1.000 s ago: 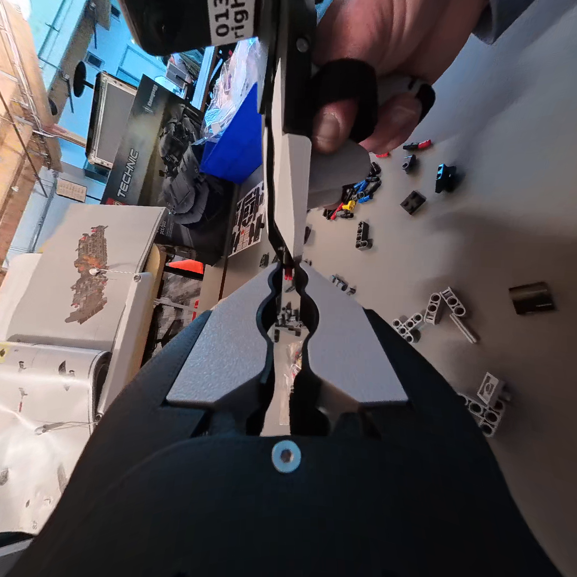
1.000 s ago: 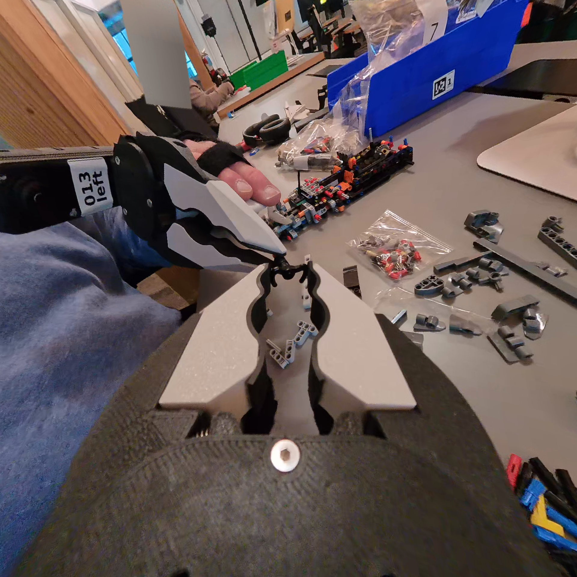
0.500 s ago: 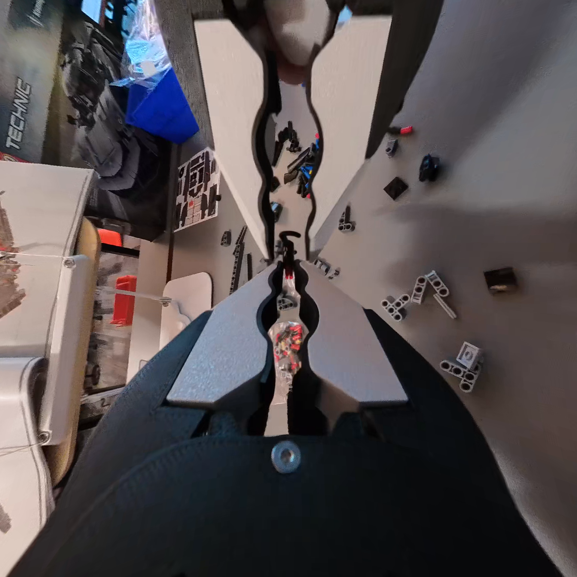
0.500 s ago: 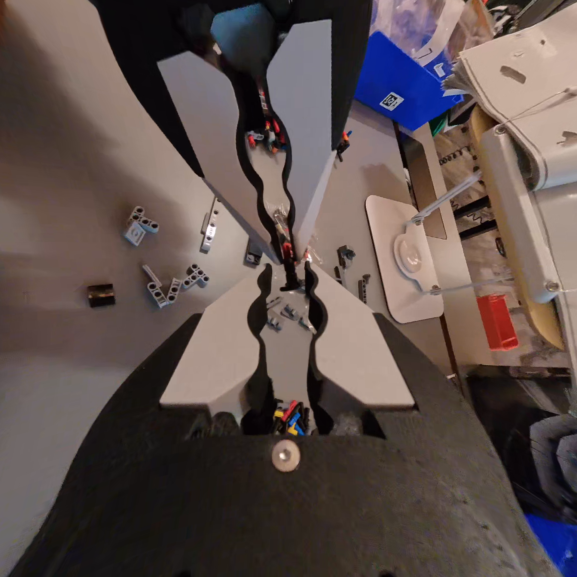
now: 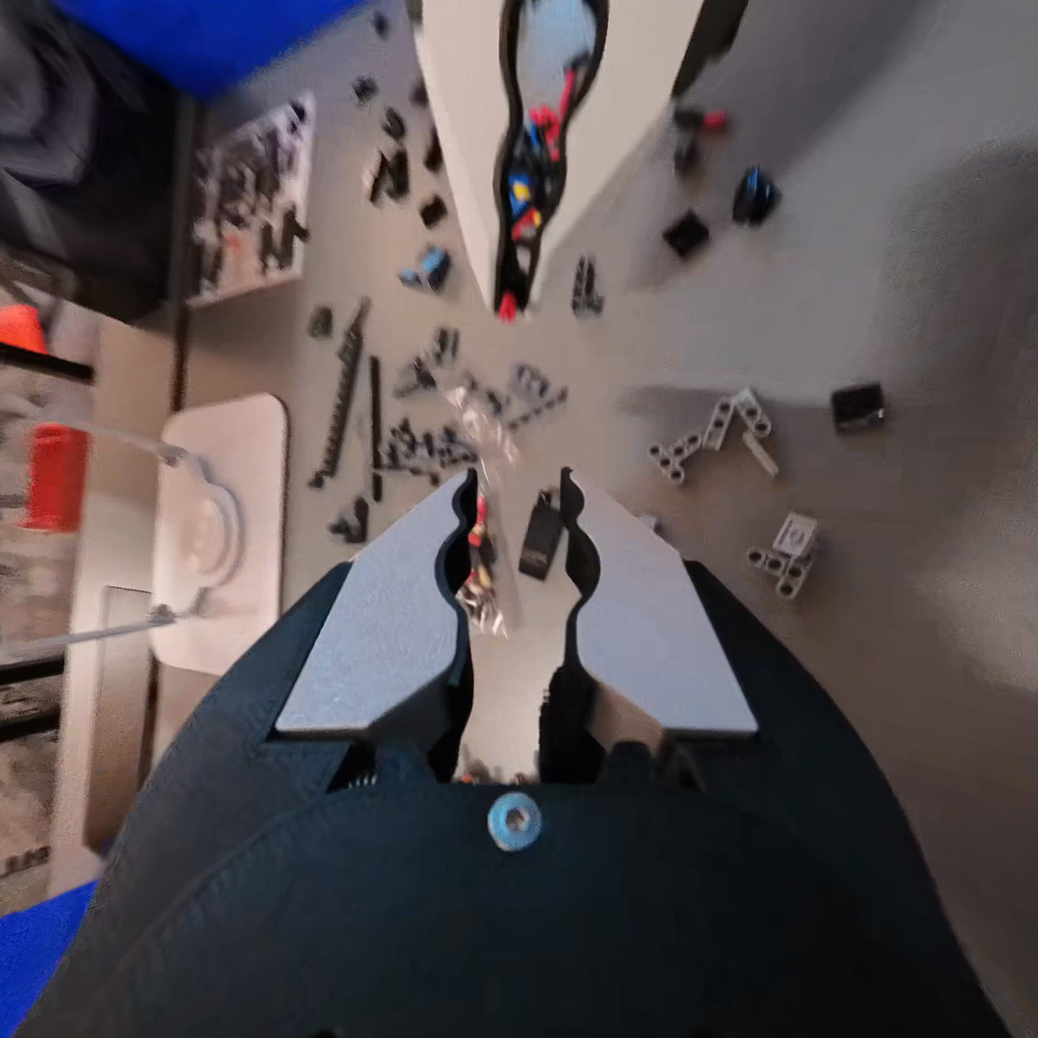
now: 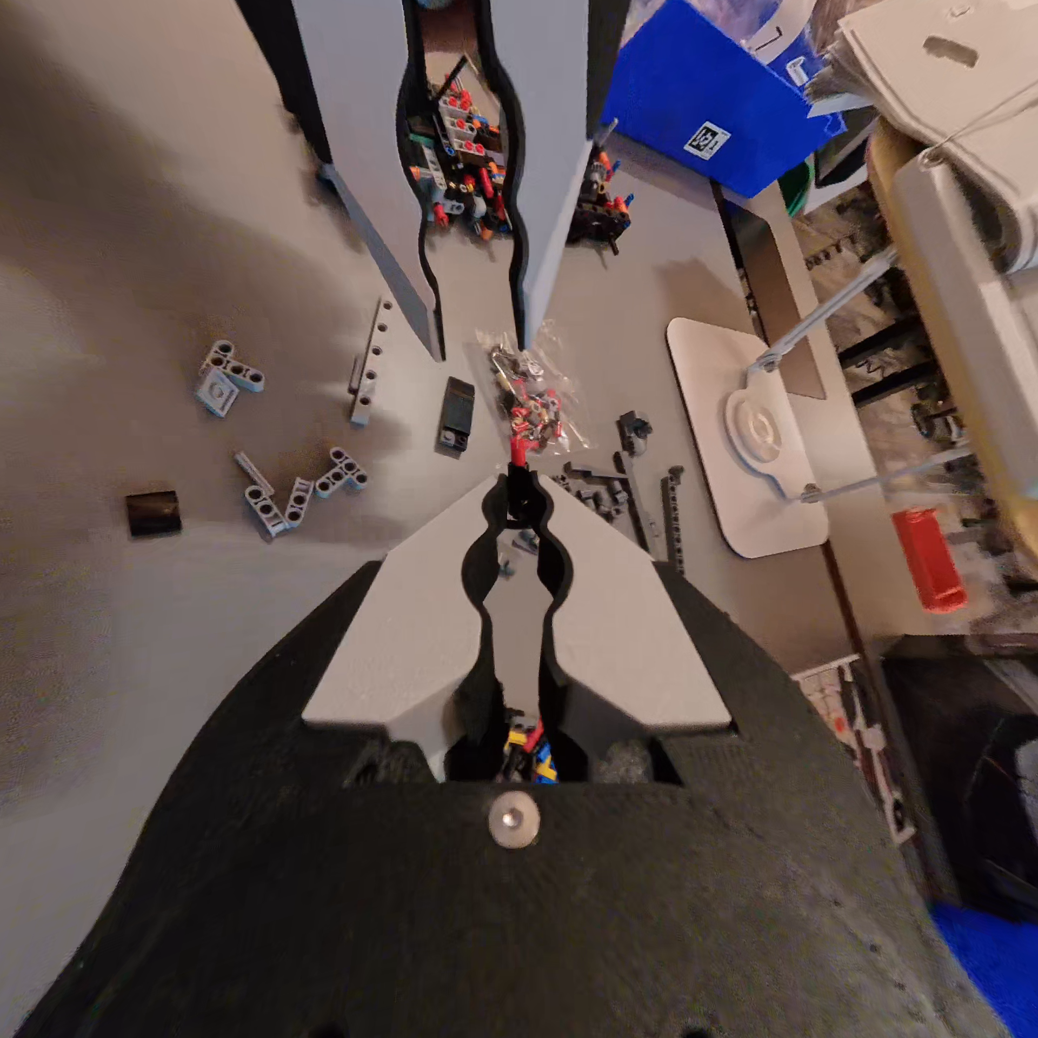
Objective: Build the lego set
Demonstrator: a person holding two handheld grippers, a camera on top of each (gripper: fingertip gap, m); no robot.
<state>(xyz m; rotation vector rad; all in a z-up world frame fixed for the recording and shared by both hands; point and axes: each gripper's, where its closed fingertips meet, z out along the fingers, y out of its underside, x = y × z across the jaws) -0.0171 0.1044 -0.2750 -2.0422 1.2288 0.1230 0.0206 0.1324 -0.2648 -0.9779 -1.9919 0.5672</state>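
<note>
Right wrist view, held above the table: right gripper [image 6: 519, 486] closed at the tips on a small black connector with red pin [image 6: 518, 466], pin end projecting forward past the tips. Left gripper [image 6: 477, 337] opposite, pointing back toward it, fingers parted, nothing between them.

Left wrist view, blurred: left gripper [image 5: 517, 477] likewise parted and empty; right gripper [image 5: 514, 303] ahead, red pin tip [image 5: 508, 308] showing at its point.

Progress, judged: early to middling. One sub-assembly [image 6: 466, 163] of black, grey, red and orange parts standing at the far side, partly seen between the left fingers; extent hidden. Small connector-and-pin unit seemingly joined, not yet mounted on anything. Much left loose:
- sealed clear bag of small pins [image 6: 531, 399], just beyond the right tips
- black flat piece [image 6: 456, 413], beside the bag
- long grey beam [image 6: 370, 368]
- light grey angled beams [image 6: 306, 494], grouped; another pair with a square tile [image 6: 227, 376]
- black curved tile [image 6: 153, 512], apart
- dark grey beams and links [image 6: 629, 500]
- heap of coloured pins [image 6: 528, 747], seen behind the right fingers

Surface: matt grey table [image 6: 140, 646], strongly shadowed. Blue bin [image 6: 702, 107] at far edge; white stand base [image 6: 747, 444] with clear bracket; sticker sheet [image 5: 253, 202]; red block [image 6: 929, 564] off the table edge. Room: cluttered workshop, papers stacked at right.
</note>
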